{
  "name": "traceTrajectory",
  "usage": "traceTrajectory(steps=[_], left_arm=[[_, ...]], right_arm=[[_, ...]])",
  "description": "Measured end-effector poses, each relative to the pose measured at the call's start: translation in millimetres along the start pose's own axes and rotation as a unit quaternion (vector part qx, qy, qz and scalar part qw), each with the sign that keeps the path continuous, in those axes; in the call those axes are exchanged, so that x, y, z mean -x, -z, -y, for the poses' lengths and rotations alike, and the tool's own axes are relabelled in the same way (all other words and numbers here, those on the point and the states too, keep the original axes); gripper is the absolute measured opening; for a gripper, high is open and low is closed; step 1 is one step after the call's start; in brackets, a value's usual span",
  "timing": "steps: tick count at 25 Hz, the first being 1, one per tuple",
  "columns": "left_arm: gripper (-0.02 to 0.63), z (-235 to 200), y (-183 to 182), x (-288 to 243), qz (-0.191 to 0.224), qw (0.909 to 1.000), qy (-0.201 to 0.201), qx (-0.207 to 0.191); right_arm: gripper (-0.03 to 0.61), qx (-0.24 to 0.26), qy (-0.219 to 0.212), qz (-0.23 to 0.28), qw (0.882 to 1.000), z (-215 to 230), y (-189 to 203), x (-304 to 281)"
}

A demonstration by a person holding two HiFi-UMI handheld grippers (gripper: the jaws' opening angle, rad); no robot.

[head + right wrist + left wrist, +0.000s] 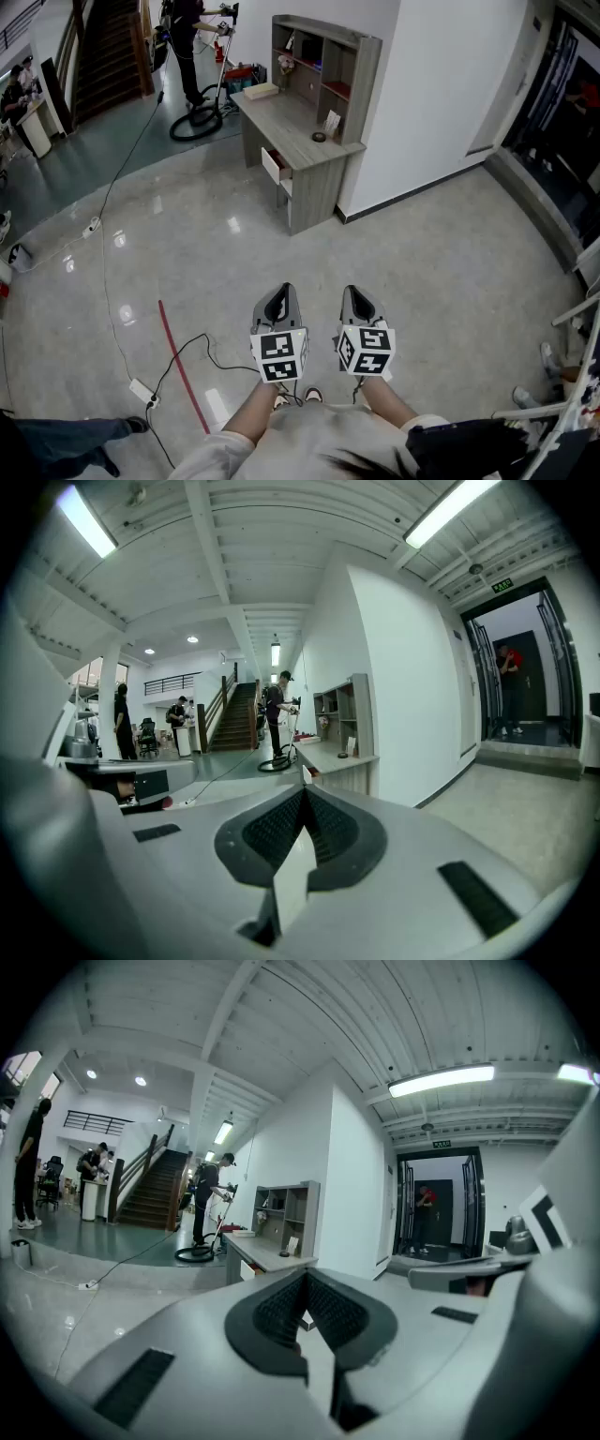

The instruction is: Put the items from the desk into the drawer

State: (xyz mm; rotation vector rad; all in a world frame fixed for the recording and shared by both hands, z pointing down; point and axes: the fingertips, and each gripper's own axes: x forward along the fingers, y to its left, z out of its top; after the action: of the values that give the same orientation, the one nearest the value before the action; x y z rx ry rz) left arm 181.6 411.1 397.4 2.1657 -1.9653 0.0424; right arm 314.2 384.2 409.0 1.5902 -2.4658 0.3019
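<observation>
A grey wooden desk (286,117) with a shelf hutch (328,56) stands far ahead against a white wall. Its drawer (276,166) is pulled out a little. On the desktop lie a flat pale box (262,91), a small dark ring (320,137) and a white card (331,123). My left gripper (279,292) and right gripper (357,294) hang side by side over the floor, well short of the desk. Both are shut with nothing between the jaws. The desk (272,1255) shows small above the left gripper (306,1279), and the desk (337,757) likewise beyond the right gripper (303,794).
A person (190,37) works with a vacuum hose (195,122) left of the desk. Cables and a power strip (142,391) lie on the shiny floor by a red line (183,366). Stairs (108,52) rise at the far left; a glass door (562,122) is at right.
</observation>
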Motion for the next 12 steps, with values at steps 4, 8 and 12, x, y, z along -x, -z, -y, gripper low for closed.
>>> traceTrajectory(steps=[4,8,12], left_arm=[[-0.003,-5.2,1.4,2.1,0.000,1.0000,-0.001,0.002],[-0.003,-15.0,0.1,1.2,0.002,1.0000,-0.008,0.005],[-0.004,-25.2,0.6,4.9,0.001,0.9999,-0.012,0.010]], right_arm=[[-0.002,0.004,0.000,-0.001,1.000,-5.7,3.5,-0.3],[-0.002,0.014,0.000,0.001,1.000,-10.2,2.5,-4.1],[-0.002,0.016,0.005,-0.004,1.000,-15.5,4.1,-6.9]])
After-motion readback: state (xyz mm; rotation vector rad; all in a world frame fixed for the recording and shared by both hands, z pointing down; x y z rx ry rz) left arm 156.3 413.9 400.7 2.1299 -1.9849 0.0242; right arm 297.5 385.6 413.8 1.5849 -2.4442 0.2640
